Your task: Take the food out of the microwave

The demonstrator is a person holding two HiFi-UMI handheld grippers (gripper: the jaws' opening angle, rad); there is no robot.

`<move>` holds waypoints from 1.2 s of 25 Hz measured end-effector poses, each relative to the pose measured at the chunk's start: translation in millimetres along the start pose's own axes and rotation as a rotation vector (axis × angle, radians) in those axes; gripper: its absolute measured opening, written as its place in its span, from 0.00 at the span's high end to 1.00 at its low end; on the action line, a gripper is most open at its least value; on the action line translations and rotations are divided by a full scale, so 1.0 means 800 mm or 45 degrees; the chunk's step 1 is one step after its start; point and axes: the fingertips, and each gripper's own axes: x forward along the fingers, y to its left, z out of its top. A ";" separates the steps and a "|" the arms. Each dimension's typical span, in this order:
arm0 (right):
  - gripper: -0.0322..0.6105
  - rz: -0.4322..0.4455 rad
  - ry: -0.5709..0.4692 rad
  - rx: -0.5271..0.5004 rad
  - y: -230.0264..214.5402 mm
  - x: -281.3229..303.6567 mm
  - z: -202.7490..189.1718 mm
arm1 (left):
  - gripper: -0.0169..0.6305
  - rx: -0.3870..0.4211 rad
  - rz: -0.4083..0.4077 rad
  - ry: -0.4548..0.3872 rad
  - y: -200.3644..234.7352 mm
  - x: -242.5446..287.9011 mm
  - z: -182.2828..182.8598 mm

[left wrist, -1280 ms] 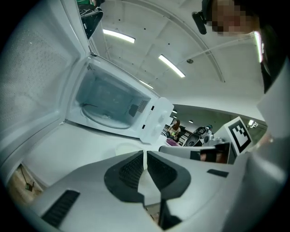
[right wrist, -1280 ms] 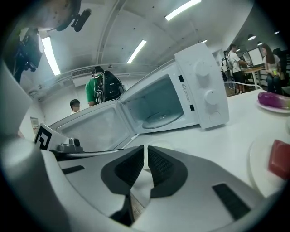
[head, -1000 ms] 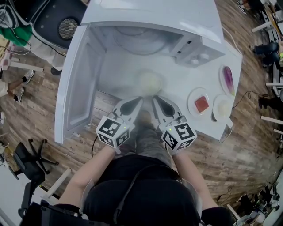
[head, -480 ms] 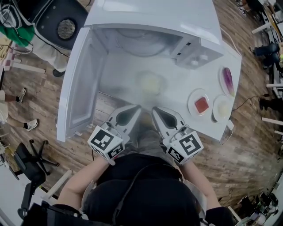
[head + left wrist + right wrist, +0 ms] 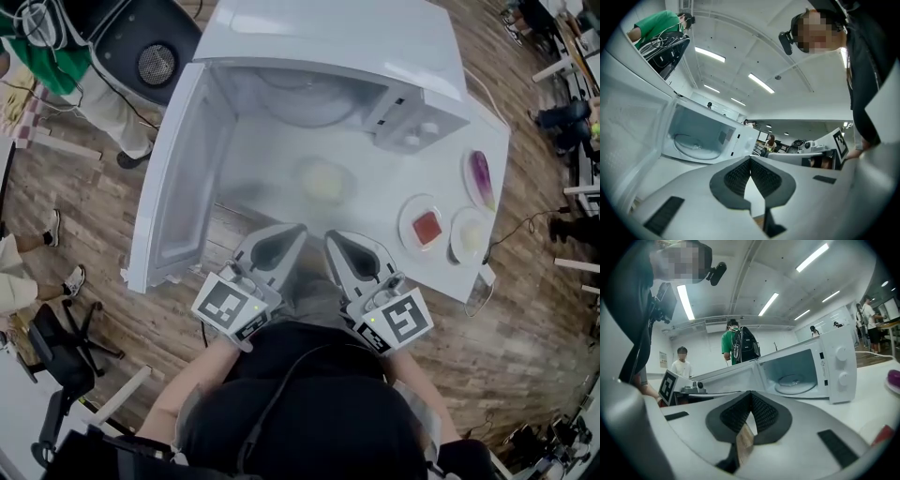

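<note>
The microwave (image 5: 328,37) has its door (image 5: 173,178) swung wide at the left, and its turntable (image 5: 693,143) is bare, so I'd say the job is as good as done. The left gripper (image 5: 295,231) is clenched on nothing and drawn in near the person's body. The food (image 5: 322,180) sits on the table (image 5: 375,192) just in front of the opening, apart from both tools, and the right gripper (image 5: 332,236) is likewise closed and empty.

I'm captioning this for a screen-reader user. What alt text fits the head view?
A pale dish of food sits on the white table in front of an open, empty microwave. The left hand-held gripper and right hand-held gripper are shut and empty near the table's front edge; three small plates lie to the right.
</note>
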 end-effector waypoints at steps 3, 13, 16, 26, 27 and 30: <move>0.92 -0.032 -0.032 -0.005 -0.009 -0.002 0.008 | 0.96 0.025 0.021 -0.029 0.011 0.000 0.011; 0.92 -0.084 -0.112 -0.024 -0.018 -0.005 0.031 | 0.96 0.049 0.035 -0.100 0.023 0.010 0.040; 0.92 -0.099 -0.113 -0.009 -0.024 -0.005 0.032 | 0.96 0.055 0.027 -0.099 0.025 0.013 0.043; 0.92 -0.162 -0.079 0.087 -0.053 -0.002 0.019 | 0.96 -0.023 0.093 -0.075 0.061 0.010 0.037; 0.92 -0.165 -0.075 0.098 -0.055 0.000 0.018 | 0.96 -0.034 0.100 -0.072 0.066 0.009 0.035; 0.92 -0.173 -0.067 0.109 -0.060 0.007 0.018 | 0.96 -0.066 0.119 -0.063 0.080 0.011 0.032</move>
